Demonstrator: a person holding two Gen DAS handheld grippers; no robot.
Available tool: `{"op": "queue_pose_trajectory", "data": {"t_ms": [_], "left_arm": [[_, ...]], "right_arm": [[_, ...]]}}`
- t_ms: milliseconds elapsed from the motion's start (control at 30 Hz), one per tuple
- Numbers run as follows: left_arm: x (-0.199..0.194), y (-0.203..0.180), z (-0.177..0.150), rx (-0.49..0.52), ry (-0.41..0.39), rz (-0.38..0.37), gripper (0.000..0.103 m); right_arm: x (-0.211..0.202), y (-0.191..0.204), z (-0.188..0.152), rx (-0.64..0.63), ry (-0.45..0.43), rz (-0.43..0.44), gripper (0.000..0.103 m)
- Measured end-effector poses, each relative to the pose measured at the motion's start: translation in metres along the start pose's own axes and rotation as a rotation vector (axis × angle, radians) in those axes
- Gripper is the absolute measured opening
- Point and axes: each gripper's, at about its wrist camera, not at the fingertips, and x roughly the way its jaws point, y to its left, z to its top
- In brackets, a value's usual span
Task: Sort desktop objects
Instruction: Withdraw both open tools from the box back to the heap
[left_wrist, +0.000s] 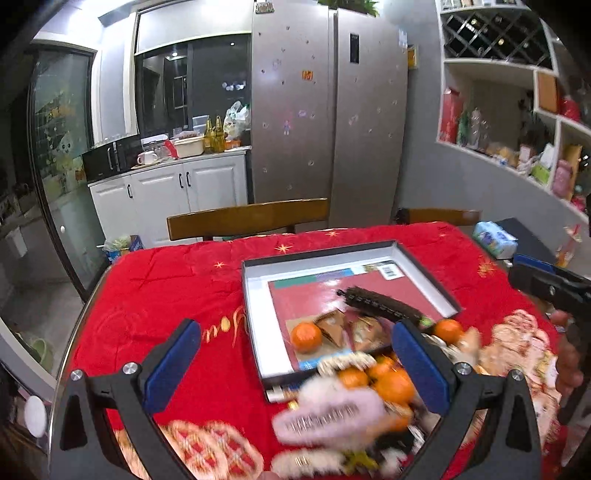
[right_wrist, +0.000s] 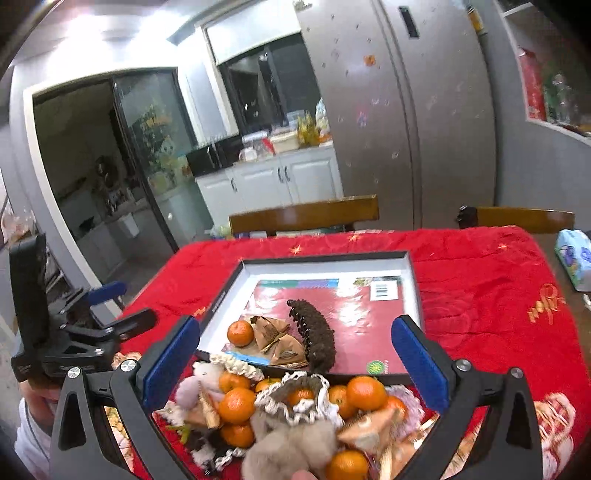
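Red cloth (right_wrist: 480, 266) is covering the tabletop; a tray (right_wrist: 414, 280) is sitting mid-tabletop, holding a tangerine (right_wrist: 240, 333), two packets (right_wrist: 275, 338) and a dark clip (right_wrist: 314, 332). A pile (right_wrist: 295, 410) of tangerines and fluffy clips is lying at the near edge. Left hand-held gripper (left_wrist: 295, 363) and right hand-held gripper (right_wrist: 295, 363) are both hovering wide apart, gripping nothing.

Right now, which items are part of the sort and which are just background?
In play:
shallow box
tangerine in the box
brown hair claw
paper-wrapped snacks
pile of tangerines
fluffy hair clips

Background:
tissue pack
chairs
fridge
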Motion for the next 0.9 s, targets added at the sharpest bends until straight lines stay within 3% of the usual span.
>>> {"op": "queue_pose_trajectory", "data": {"t_ms": [300, 500, 633, 767, 900], "left_arm": [[-0.056, -0.022, -0.055, -0.006, -0.052, -0.002, 0.103], [-0.044, -0.043, -0.077, -0.019, -0.063, -0.029, 0.103], [-0.019, -0.051, -0.094, 0.024, -0.002, -0.006, 0.103], [-0.006, -0.041, -0.111, -0.011, 0.017, -0.034, 0.103], [0.012, -0.037, -0.121, -0.009, 0.085, -0.027, 0.103]], "right_arm": [[-0.068, 0.0, -0.037, 0.004, -0.087, -0.069, 0.103], [-0.079, -0.001, -0.066, 0.009, -0.129, -0.079, 0.103], [-0.074, -0.012, -0.086, 0.049, -0.16, -0.081, 0.103], [-0.054, -0.028, -0.101, 0.078, -0.093, -0.079, 0.103], [-0.04, -0.04, -0.115, 0.123, -0.027, -0.074, 0.103]]}}
